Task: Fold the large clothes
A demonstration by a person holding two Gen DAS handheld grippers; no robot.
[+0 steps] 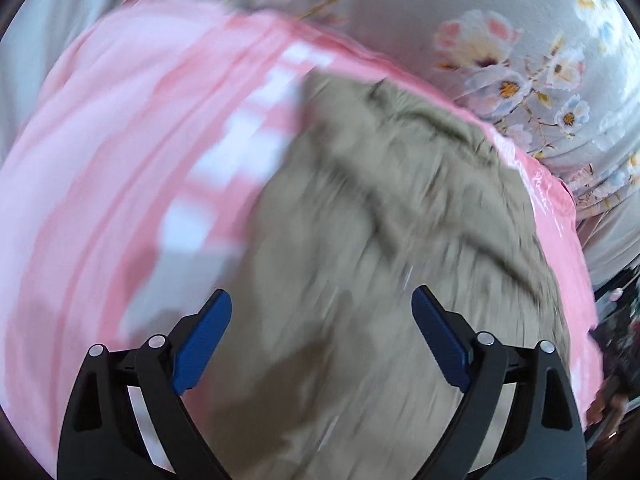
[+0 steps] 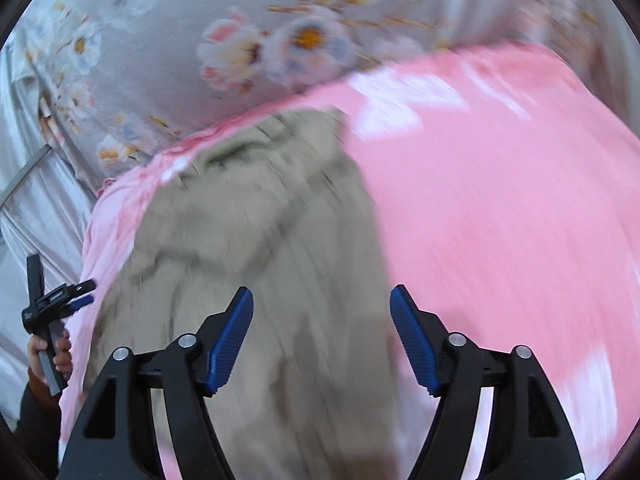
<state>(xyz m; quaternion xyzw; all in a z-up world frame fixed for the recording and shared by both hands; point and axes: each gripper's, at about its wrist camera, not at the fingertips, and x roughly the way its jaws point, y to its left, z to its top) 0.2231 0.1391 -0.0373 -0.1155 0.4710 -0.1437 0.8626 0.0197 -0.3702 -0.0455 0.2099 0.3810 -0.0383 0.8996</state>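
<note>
A khaki garment (image 1: 380,220) lies rumpled on a pink sheet (image 1: 120,140), blurred by motion. My left gripper (image 1: 322,300) hovers open above the garment's near part, nothing between its blue pads (image 1: 204,340). In the right wrist view the same khaki garment (image 2: 260,240) runs from the middle down to the bottom edge on the pink sheet (image 2: 500,220). My right gripper (image 2: 322,298) stands open over the garment's right edge, jaws empty. The left gripper (image 2: 78,294) shows at the far left edge, held by a hand (image 2: 52,356), off the pink sheet's border.
A grey bedcover with a flower print (image 1: 520,80) lies under the pink sheet and fills the far side (image 2: 240,40). Dark clutter (image 1: 616,340) shows past the bed's right edge. A metal bar (image 2: 24,176) crosses grey fabric at the left.
</note>
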